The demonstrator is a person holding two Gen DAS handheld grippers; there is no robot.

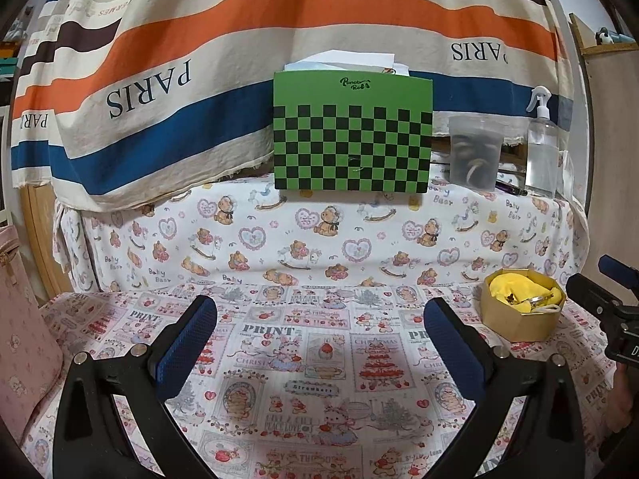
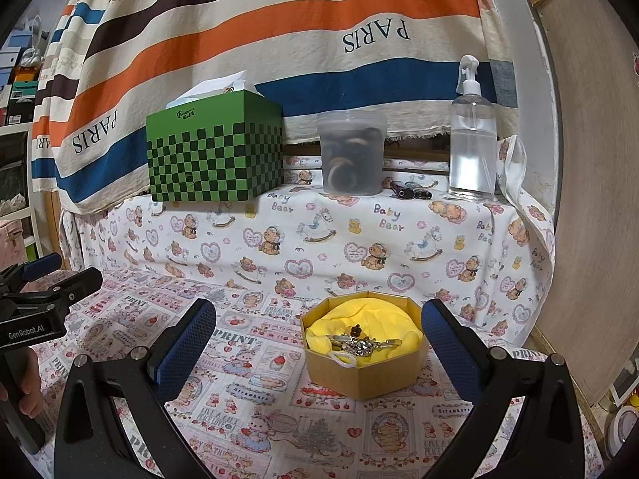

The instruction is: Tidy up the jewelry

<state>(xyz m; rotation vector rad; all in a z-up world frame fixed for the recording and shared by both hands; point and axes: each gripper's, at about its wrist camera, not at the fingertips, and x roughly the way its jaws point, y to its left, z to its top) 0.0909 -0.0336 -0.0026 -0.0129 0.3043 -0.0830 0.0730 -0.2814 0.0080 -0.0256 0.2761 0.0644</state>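
An octagonal tan box (image 2: 363,363) sits on the printed cloth of the bench (image 2: 247,399), lined with a rumpled yellow cloth (image 2: 359,313) on which a small heap of silvery jewelry (image 2: 359,345) lies, with a dark little charm standing at its 12 o'clock edge and a white loop (image 2: 346,359) draped over the box's front rim at about 7 o'clock. The heap's long axis runs from 9 o'clock to 3 o'clock across the box, with a slim metal piece poking toward 3 o'clock; finer detail of the pieces is too small to tell. In the right wrist view the right tongs (image 2: 318,343) hover low over the bench with their blue-padded fingers spread wide and holding nothing, the box lying between the fingers and nearer the right one, not touching either. The left tongs (image 1: 319,339) are likewise spread wide and hold nothing, aimed level toward 12 o'clock over bare cloth, with the box well off at 3 o'clock of them in the left wrist view, where the other tool's black body shows at the far right edge. On the raised, bear-printed ledge at 12 o'clock stand a green checkered tissue box (image 2: 215,151), a cloudy plastic tub (image 2: 351,155) with rings of something dark inside, and a clear spray bottle (image 2: 473,139), set in a row from 10 o'clock to 2 o'clock, in front of a striped hanging cloth (image 2: 279,20) printed with PARIS upside down.
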